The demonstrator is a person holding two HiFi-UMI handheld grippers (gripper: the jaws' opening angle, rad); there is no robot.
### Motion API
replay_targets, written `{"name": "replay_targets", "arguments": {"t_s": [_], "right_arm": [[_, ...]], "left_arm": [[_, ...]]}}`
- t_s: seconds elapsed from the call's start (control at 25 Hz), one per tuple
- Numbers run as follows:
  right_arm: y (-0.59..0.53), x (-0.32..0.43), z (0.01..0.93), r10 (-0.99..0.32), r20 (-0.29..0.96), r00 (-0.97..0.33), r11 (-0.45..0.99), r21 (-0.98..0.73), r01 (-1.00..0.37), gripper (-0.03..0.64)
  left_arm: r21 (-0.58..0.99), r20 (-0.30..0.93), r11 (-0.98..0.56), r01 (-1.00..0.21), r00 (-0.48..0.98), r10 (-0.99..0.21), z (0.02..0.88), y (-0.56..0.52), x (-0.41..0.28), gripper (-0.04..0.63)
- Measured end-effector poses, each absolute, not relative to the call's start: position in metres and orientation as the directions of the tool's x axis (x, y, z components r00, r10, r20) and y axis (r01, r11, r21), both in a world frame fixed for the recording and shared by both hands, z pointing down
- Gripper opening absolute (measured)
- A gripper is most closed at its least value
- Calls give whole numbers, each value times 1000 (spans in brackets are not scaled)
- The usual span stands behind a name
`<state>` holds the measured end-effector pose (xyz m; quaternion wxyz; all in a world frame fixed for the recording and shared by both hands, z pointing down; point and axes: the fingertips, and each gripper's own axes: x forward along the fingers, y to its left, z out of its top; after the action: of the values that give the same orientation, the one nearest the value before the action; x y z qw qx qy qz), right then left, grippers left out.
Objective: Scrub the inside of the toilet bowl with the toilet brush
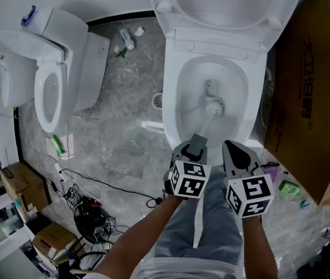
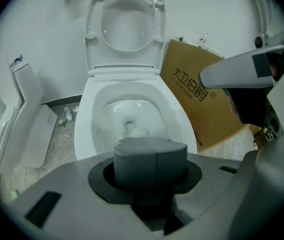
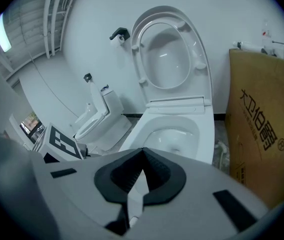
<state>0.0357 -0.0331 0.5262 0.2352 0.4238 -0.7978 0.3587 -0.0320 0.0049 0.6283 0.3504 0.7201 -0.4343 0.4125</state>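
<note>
The white toilet bowl (image 1: 183,68) stands open with its lid raised. Inside it the toilet brush's white head (image 1: 214,106) rests low near the drain, and its shaft slopes back to a grey handle (image 1: 198,146). My left gripper (image 1: 195,151) is shut on that handle at the bowl's near rim; in the left gripper view the grey handle end (image 2: 150,159) fills the jaws, with the brush head (image 2: 132,130) beyond. My right gripper (image 1: 237,156) hovers just right of it, shut and holding nothing. In the right gripper view the right gripper (image 3: 142,156) points at the bowl (image 3: 172,134).
A second toilet (image 1: 49,80) stands at the left. A large cardboard box (image 1: 316,92) leans close on the right of the bowl. Cables (image 1: 89,208) and small boxes (image 1: 22,185) lie on the grey floor at lower left, bottles (image 1: 125,38) by the wall.
</note>
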Motion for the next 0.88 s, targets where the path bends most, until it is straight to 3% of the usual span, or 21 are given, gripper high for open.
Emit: {"name": "replay_targets", "arguments": {"t_s": [0.88], "right_arm": [[-36, 49, 542, -507, 695, -510, 365, -363, -858, -2]], "left_arm": [[97, 930, -357, -929, 212, -299, 680, -44, -37, 158]]}}
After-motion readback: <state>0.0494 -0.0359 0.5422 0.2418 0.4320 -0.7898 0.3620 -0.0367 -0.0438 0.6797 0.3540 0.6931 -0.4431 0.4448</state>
